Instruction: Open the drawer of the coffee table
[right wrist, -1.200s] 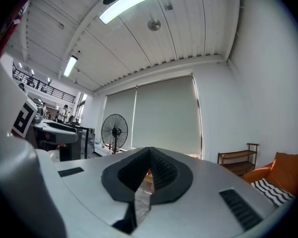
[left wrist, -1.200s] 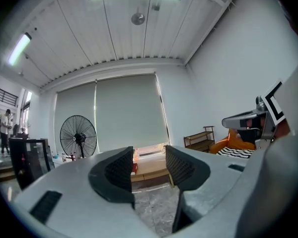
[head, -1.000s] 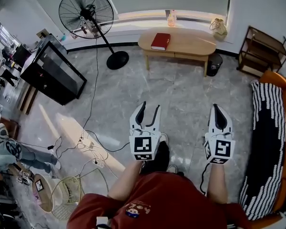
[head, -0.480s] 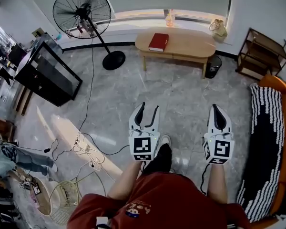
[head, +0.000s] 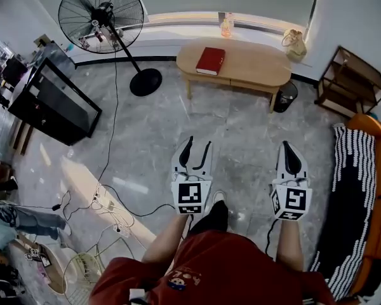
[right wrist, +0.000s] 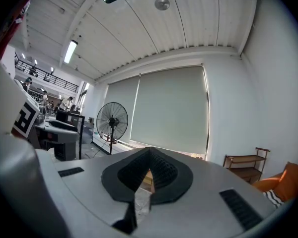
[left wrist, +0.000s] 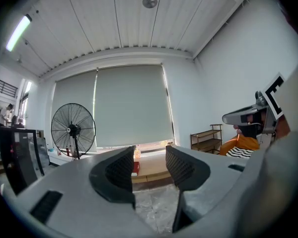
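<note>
Head view is showing us the whole room from above. The coffee table (head: pixel 254 65) is standing under the window, well ahead of both grippers. A red book (head: pixel 211 60) is lying on the left part of its surface. A bottle (head: pixel 227 25) is sitting on the sill behind the coffee table, and a dark bin (head: pixel 284 96) is standing on the floor just beside its right end. Left of the coffee table, a standing fan (head: pixel 101 16) is rising from its round base. From up here we are not making out the drawer's outline in the pale panel under the top.

We are holding the left gripper (head: pixel 199 143) and the right gripper (head: pixel 287 146) side by side, both well short of the coffee table and touching nothing.

The left gripper view is adding what the head view is missing. Its jaws are standing apart with nothing between them, and they are framing the coffee table's near edge and the book far off. The right gripper view is showing its jaws together, tips meeting and empty, with only a sliver of the coffee table peeking through.
</note>
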Demonstrator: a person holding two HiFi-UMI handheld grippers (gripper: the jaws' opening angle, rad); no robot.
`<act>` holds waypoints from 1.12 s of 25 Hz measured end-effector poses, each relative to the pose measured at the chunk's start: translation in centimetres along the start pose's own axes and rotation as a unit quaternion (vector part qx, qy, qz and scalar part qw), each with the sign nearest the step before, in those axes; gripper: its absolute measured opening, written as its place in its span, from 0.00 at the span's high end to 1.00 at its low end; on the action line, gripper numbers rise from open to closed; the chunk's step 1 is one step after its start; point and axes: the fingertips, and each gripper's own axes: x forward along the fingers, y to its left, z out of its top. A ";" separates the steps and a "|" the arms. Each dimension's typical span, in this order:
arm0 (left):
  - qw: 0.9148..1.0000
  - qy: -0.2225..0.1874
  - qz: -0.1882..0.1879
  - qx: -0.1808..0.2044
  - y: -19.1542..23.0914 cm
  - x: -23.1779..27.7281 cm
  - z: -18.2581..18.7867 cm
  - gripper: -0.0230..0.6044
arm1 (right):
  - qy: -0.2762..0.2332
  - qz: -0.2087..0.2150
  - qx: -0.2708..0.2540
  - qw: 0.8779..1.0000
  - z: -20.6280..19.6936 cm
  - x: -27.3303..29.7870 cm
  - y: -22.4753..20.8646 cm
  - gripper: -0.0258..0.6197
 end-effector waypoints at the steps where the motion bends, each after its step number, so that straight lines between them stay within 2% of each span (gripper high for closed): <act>1: 1.000 0.001 0.001 -0.001 0.8 1.2 0.0 0.66 | 0.002 0.001 0.000 1.000 0.0 1.4 -0.1 0.97; 8: 1.000 0.011 0.008 -0.006 5.6 8.2 -0.7 0.66 | 0.017 0.008 0.000 1.000 -0.4 10.8 0.2 0.97; 14: 1.000 0.024 0.003 -0.019 8.3 13.0 -2.1 0.66 | 0.032 0.013 -0.006 0.999 -0.8 16.4 1.0 0.97; 28: 0.999 0.014 -0.009 -0.029 11.3 18.5 -2.5 0.66 | 0.029 0.008 -0.027 0.999 0.4 22.4 1.7 0.97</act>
